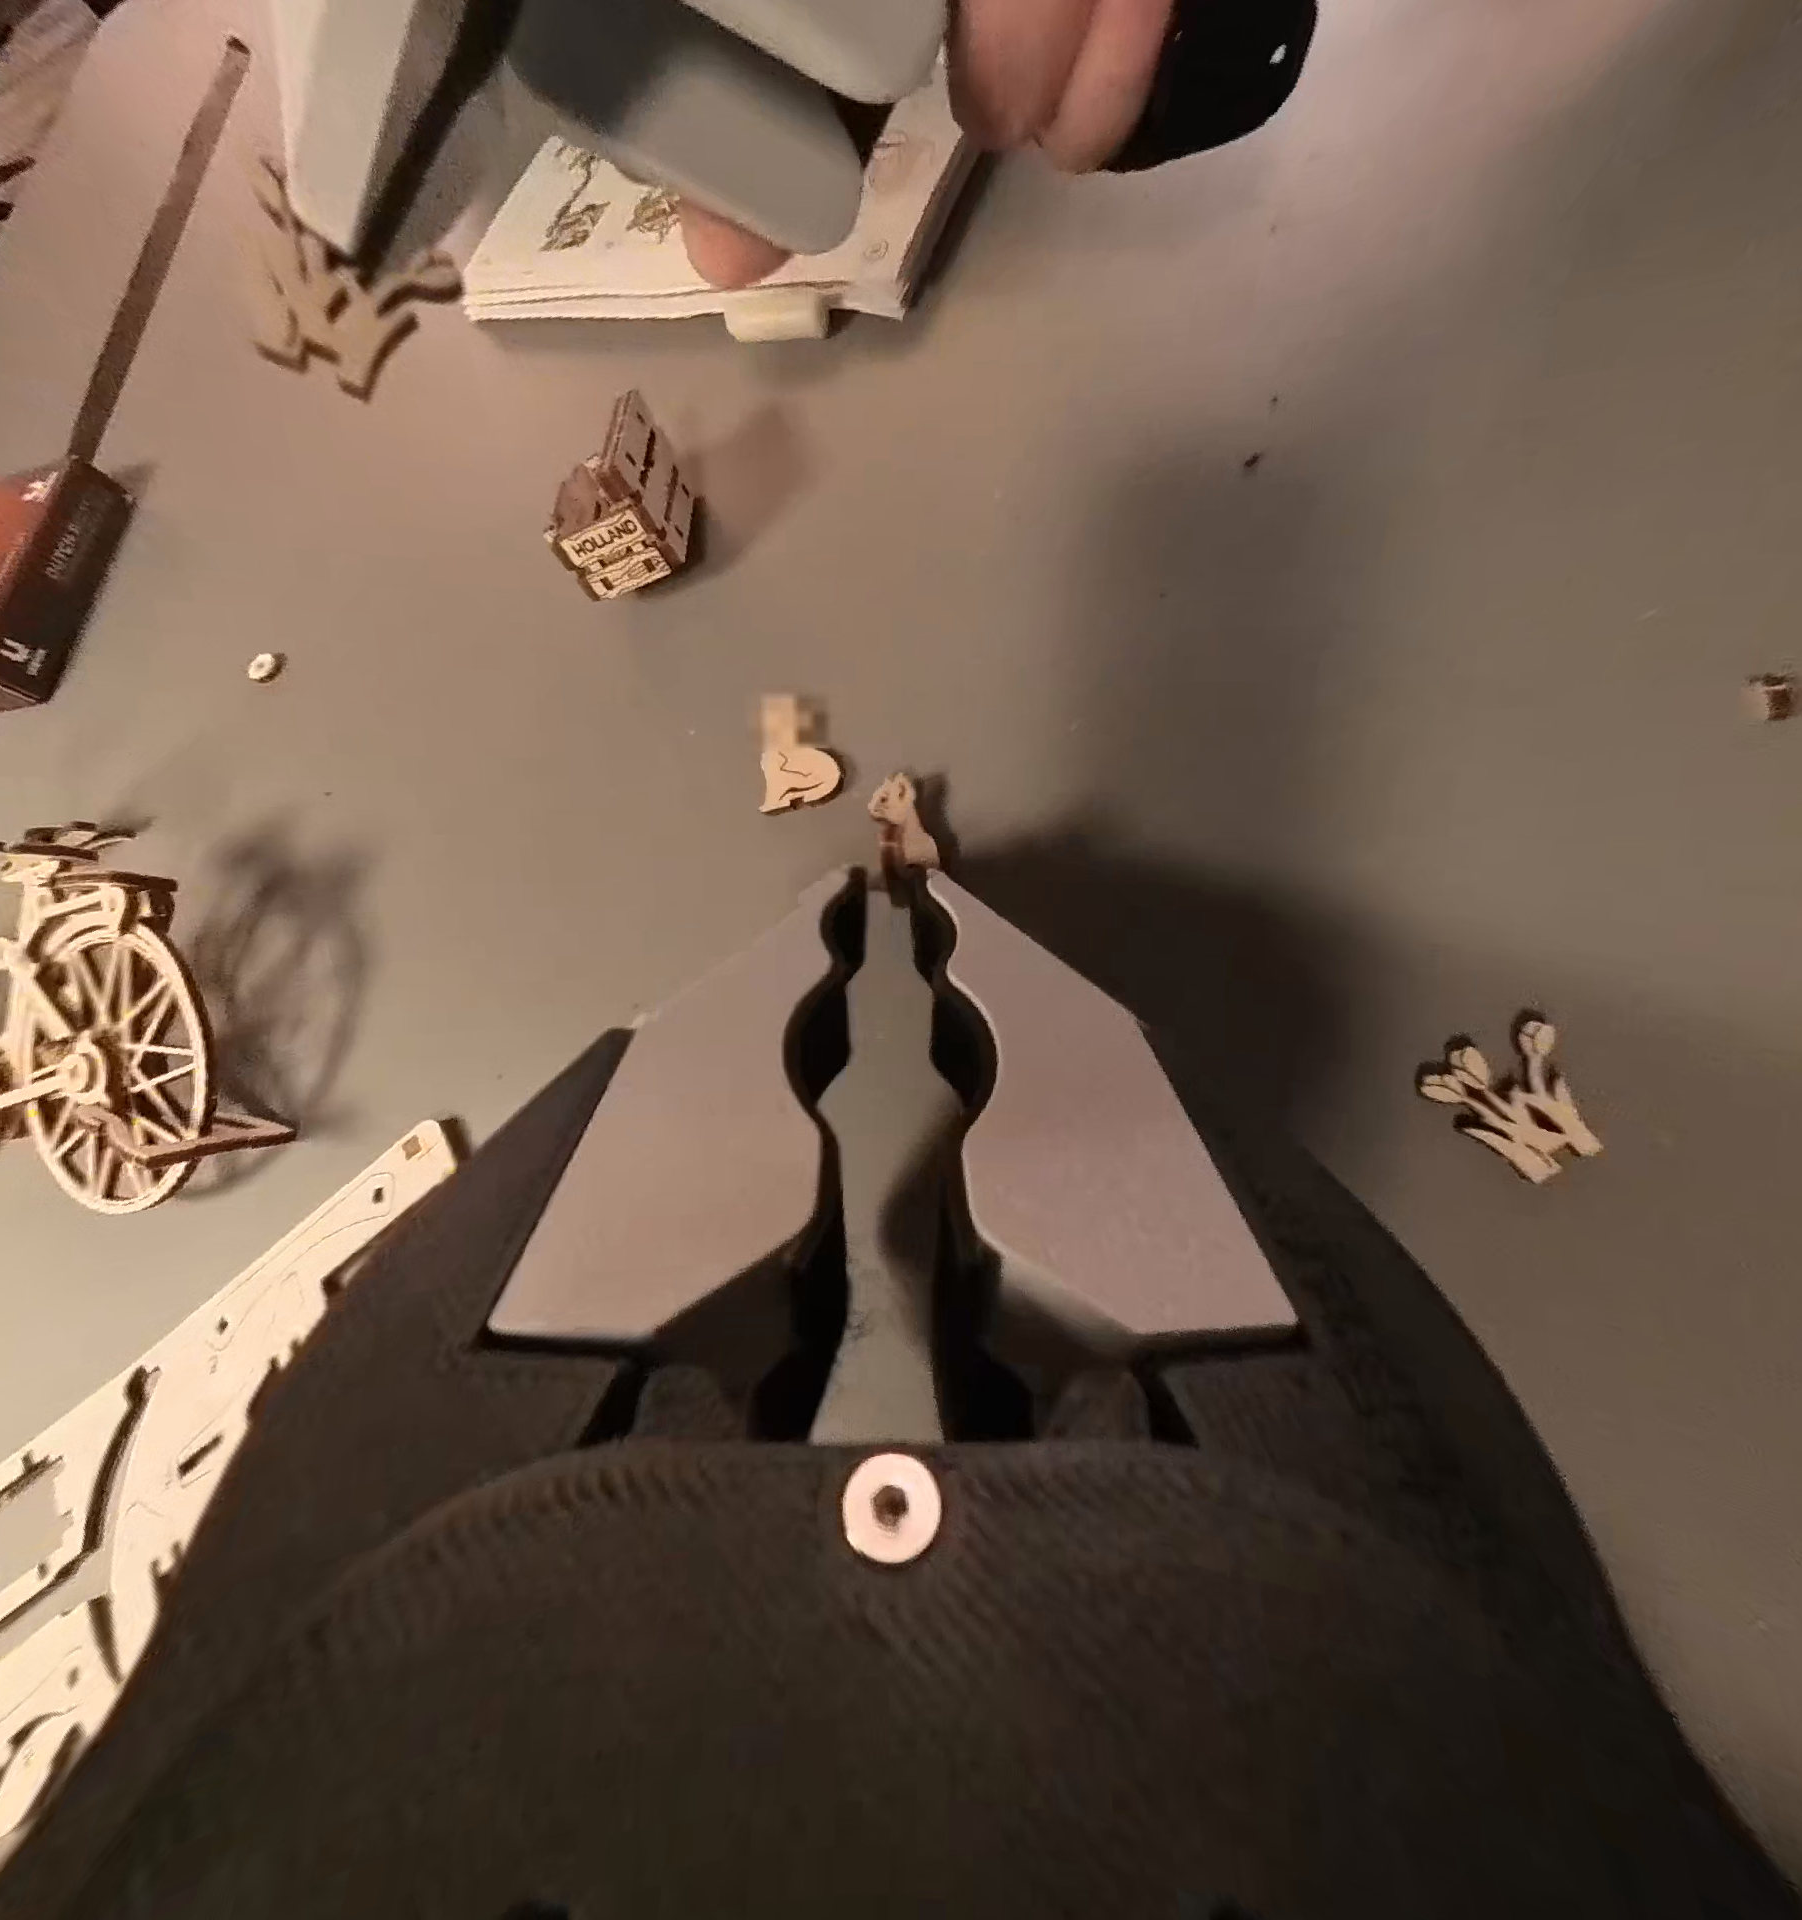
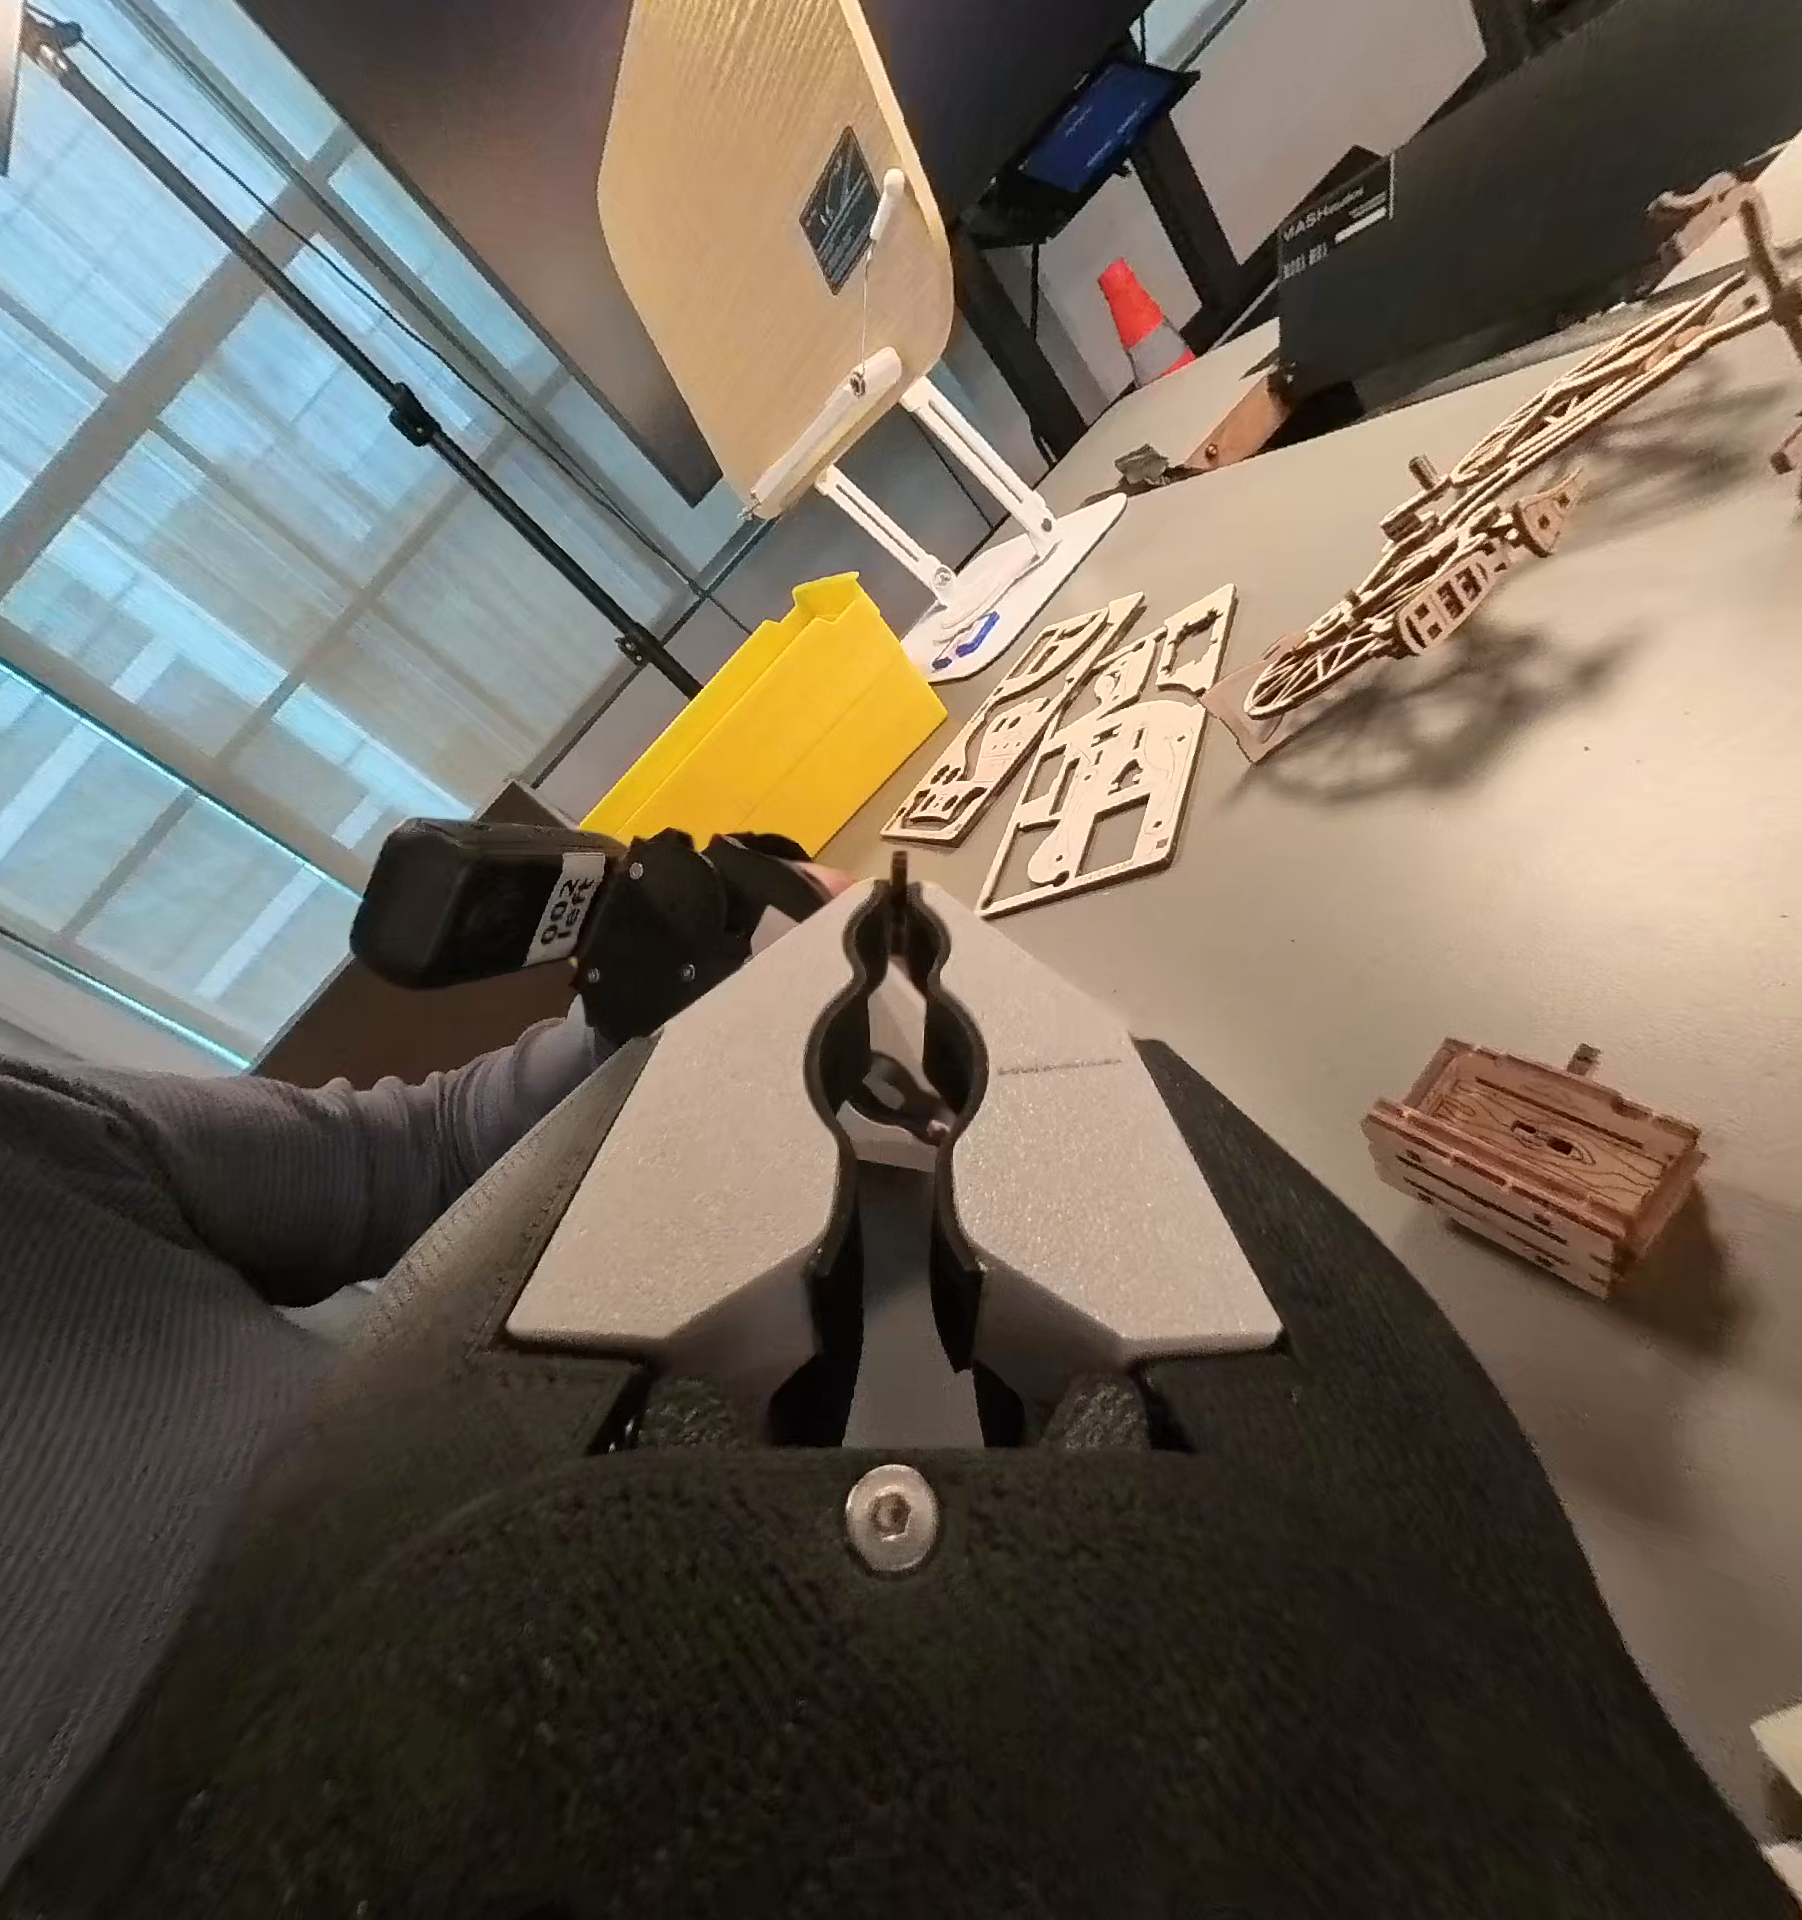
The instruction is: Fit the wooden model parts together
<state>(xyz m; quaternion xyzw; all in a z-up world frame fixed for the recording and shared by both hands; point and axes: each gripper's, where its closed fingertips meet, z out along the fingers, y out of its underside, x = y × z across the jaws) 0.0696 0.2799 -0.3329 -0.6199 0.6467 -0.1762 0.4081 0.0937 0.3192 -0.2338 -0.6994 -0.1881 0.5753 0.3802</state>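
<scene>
1. The left gripper (image 1: 892, 878) is pinched shut on a small cat-shaped wooden piece (image 1: 905, 821), held at the very fingertips so most of the figure stands clear, low over the grey table (image 1: 1292, 520); that suits pressing its tab into a mating part.
2. The right gripper (image 2: 899, 914) is closed on a thin dark sliver (image 2: 899, 883), seen edge-on. I cannot tell what part it is.
3. A second cat-shaped piece (image 1: 798, 774) lies flat just left of the held one, apart from it.
4. Farther off stands a small slatted wooden crate (image 1: 627, 509), probably the part awaiting fitting. A crown-like wooden cutout (image 1: 1510, 1112) lies well to the right.
5. At the left edge the wooden bicycle model (image 1: 76, 1029) is cut off, as are the punched-out part sheets (image 2: 1084, 758) near it.
6. In the left wrist view the far right gripper is blurred and covers much of the instruction booklet (image 1: 689, 270).
</scene>
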